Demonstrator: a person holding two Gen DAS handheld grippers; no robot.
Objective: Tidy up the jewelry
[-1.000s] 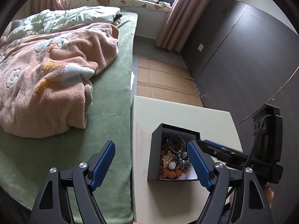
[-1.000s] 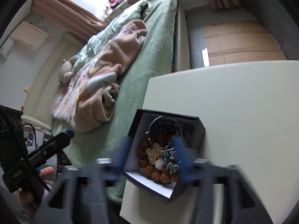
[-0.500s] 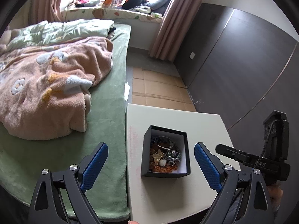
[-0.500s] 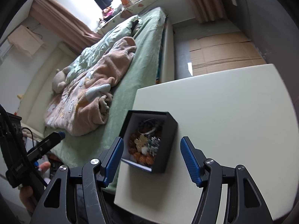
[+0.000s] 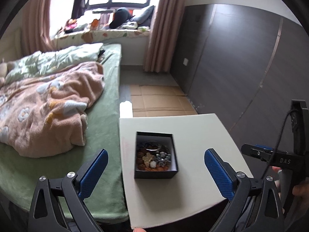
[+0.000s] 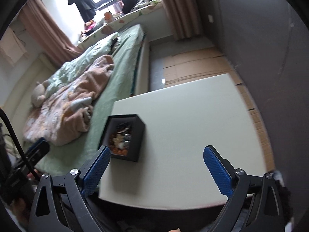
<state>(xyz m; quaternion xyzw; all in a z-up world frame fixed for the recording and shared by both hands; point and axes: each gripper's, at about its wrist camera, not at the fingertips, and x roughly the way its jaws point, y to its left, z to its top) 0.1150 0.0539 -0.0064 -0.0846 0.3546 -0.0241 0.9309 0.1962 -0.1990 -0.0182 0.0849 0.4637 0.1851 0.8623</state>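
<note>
Here, both tongs, left (image 5: pixel 155 171) and right (image 6: pixel 156 166), just spread wide, empty, above a pale table (image 5: pixel 195 129); box (image 5: pixel 155 174) ahead, bed (image 5: pixel 104 119) leftward.

Ahead of the left tongs (image 5: pixel 155 171), between their two spread arms, the box (image 5: pixel 155 154) sits on the tabletop (image 5: pixel 200 131), near its left edge. Jewelry (image 5: pixel 153 158) lies inside the box. Left of the tabletop runs the bed (image 5: pixel 104 127), a blanket (image 5: pixel 48 104) heaped on it. Beyond the tabletop, cardboard (image 5: pixel 160 100) lies on the floor. From the right tongs (image 6: pixel 156 167), the box (image 6: pixel 123 135) stands ahead and left, just beyond the left arm's tip.
</note>
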